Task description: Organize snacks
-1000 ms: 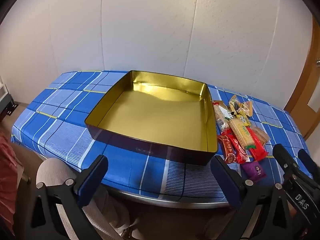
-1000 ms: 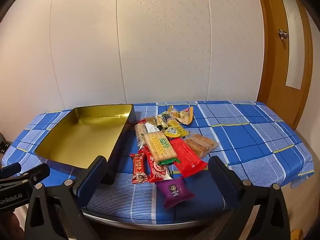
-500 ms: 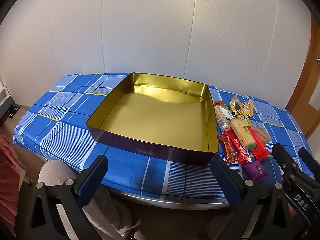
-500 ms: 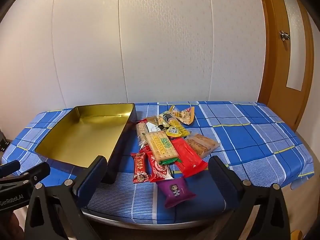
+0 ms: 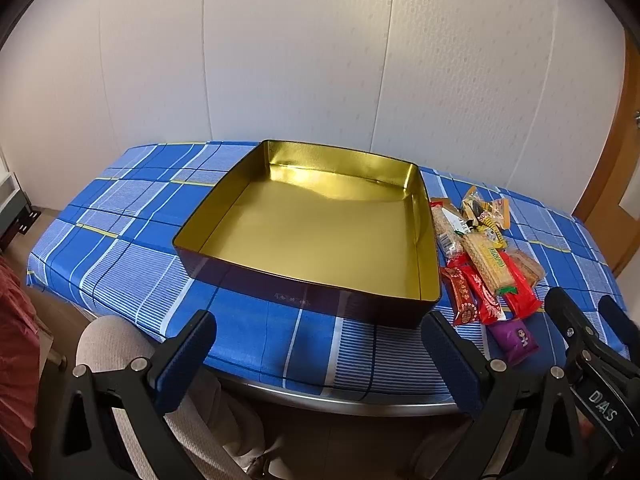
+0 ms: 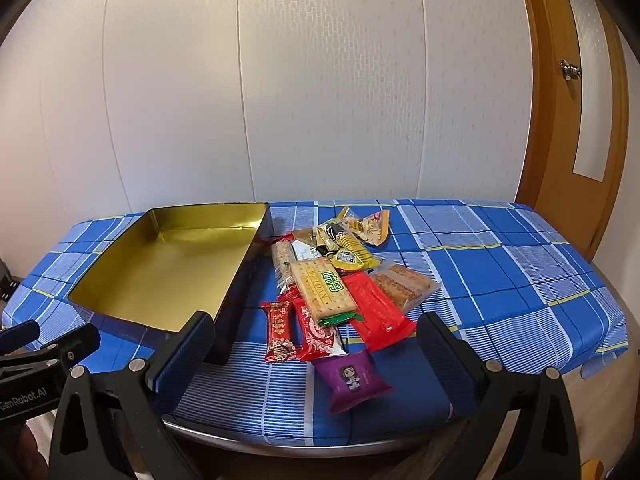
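Observation:
An empty gold-lined tin [image 5: 320, 232] with dark outer walls sits on the blue plaid tablecloth; it also shows in the right wrist view [image 6: 168, 264]. A pile of wrapped snacks [image 6: 340, 284] lies to its right: a purple packet [image 6: 352, 378] nearest me, red bars [image 6: 280, 332], a cracker pack [image 6: 324, 292], yellow packets [image 6: 352, 256]. The pile shows in the left wrist view [image 5: 488, 268]. My left gripper [image 5: 320, 364] is open and empty before the tin's near wall. My right gripper [image 6: 316, 364] is open and empty, just short of the purple packet.
The table [image 6: 500, 280] has a metal front rim and stands against a white panelled wall. A wooden door [image 6: 576, 120] is at the right. The person's knee [image 5: 116, 344] is below the table edge at left.
Both views have risen slightly and pulled back a little, so the table sits lower in frame. Tin and snacks have not moved. Both grippers stay open.

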The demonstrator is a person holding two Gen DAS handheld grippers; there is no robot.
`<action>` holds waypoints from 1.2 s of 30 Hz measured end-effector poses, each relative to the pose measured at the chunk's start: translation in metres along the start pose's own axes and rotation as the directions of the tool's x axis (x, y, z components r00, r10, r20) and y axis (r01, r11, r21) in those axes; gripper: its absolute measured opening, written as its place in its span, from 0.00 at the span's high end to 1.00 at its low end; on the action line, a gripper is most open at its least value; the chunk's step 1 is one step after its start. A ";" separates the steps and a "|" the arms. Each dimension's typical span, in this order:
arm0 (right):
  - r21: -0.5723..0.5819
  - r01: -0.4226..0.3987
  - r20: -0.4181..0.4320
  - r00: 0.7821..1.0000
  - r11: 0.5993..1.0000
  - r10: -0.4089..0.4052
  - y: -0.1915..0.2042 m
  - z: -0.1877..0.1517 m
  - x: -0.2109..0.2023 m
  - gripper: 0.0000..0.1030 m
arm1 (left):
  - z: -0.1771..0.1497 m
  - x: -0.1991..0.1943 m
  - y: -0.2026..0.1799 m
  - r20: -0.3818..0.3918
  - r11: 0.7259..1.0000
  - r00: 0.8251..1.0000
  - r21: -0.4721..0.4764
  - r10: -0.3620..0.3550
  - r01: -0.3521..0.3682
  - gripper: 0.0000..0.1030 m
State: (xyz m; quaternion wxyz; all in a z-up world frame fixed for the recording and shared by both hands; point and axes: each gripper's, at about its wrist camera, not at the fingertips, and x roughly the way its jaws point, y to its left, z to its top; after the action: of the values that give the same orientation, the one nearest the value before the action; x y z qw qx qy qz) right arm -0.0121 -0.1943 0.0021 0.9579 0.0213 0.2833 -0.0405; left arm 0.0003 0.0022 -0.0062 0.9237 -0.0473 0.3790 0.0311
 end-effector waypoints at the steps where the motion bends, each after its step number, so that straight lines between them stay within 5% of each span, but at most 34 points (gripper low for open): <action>1: 0.000 0.000 0.000 1.000 1.000 0.000 0.000 0.000 -0.001 0.00 | 0.000 0.000 0.000 -0.002 1.000 1.000 0.000 0.001 -0.001 0.00; 36: 0.004 -0.006 -0.015 1.000 1.000 0.006 0.000 -0.003 0.002 0.00 | -0.001 0.005 -0.003 -0.022 1.000 1.000 0.013 0.004 -0.003 0.00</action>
State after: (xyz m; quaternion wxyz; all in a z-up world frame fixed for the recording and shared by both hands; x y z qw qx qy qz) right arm -0.0117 -0.1940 -0.0016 0.9558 0.0244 0.2904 -0.0382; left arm 0.0033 -0.0011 -0.0101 0.9197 -0.0408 0.3893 0.0296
